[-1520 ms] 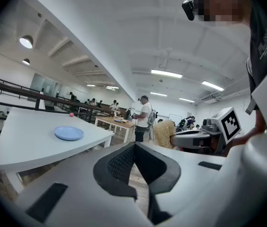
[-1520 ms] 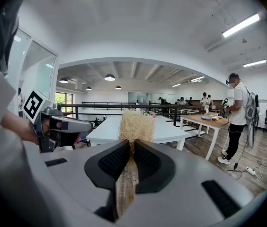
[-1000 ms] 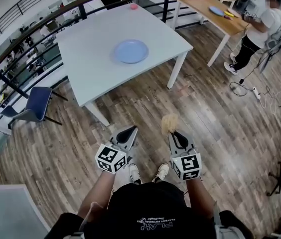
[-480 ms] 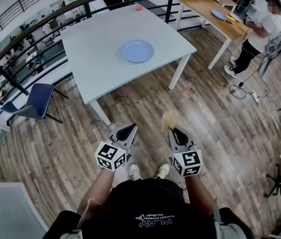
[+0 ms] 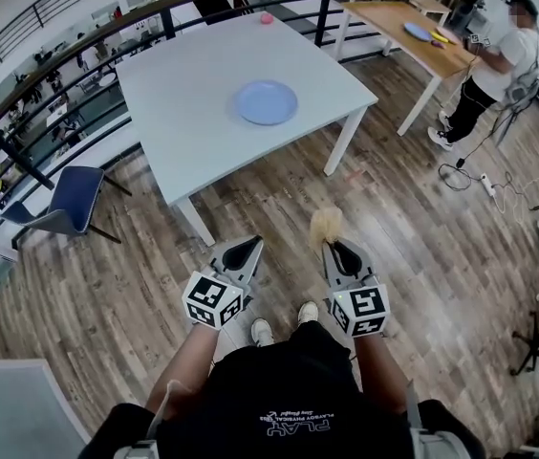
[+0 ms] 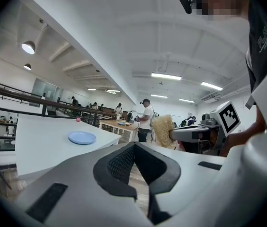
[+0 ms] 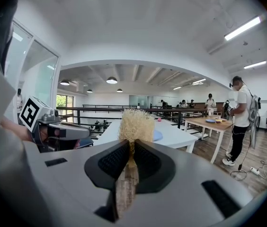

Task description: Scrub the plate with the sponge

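Right gripper (image 7: 132, 150) clenched on the sponge (image 7: 136, 125), whose tuft projects beyond the fingertips. Left gripper (image 6: 134, 149) closed on nothing. Plate (image 5: 266, 102) lies on the table (image 5: 179, 113), toward its right edge, well apart from both grippers.

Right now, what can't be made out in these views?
1. Plate: clean or dirty unclear; too small in the head view, nearly edge-on in the left gripper view.
2. Plate in the right gripper view: mostly hidden behind the sponge gripped by the right tool.
3. Pink object at the table's far edge: too small to identify in any view.
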### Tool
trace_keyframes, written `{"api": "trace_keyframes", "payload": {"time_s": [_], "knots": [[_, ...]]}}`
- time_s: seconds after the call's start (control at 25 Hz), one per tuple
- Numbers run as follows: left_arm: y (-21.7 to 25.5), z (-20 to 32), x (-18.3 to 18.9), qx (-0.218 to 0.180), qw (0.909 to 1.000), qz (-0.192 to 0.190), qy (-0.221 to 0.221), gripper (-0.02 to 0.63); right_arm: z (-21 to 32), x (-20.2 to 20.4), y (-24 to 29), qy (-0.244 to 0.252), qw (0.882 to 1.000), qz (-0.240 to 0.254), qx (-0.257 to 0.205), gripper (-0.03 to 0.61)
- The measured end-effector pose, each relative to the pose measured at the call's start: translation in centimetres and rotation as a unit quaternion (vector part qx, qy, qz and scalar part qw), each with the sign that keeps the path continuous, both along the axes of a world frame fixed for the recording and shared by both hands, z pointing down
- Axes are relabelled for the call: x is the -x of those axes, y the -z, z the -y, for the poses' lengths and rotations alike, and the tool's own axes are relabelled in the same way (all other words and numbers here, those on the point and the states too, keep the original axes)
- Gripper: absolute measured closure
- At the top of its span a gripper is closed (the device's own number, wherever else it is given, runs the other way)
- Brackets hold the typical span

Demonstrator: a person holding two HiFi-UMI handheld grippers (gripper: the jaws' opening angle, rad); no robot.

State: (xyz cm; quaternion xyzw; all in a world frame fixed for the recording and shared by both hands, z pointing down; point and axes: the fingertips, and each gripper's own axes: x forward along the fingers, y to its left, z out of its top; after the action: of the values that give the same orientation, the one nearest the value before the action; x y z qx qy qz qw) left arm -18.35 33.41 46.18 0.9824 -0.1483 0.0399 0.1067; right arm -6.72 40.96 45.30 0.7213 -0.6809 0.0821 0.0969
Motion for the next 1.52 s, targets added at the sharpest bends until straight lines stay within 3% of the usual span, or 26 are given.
{"api": "trace_keyframes", "payload": {"time_s": [0.4,1.12,1.52], "knots": [[-0.5,2.8,-3.4,-0.001,1.0,0.003,-0.001,0.601,2.6,-3.5,-0.7,-0.003,1.0,0.004,0.005,0.534],[0.6,9.6,-10.6,-0.002,0.9999,0.01,0.012,0.601,10.8,-9.1,-0.2,0.042,0.999,0.028,-0.016,0.534],[1.8,12.0,-16.2,-0.005,0.9991,0.03,0.03,0.601,13.2,-14.9,0.3,0.06,0.997,0.046,-0.011,0.534]]}}
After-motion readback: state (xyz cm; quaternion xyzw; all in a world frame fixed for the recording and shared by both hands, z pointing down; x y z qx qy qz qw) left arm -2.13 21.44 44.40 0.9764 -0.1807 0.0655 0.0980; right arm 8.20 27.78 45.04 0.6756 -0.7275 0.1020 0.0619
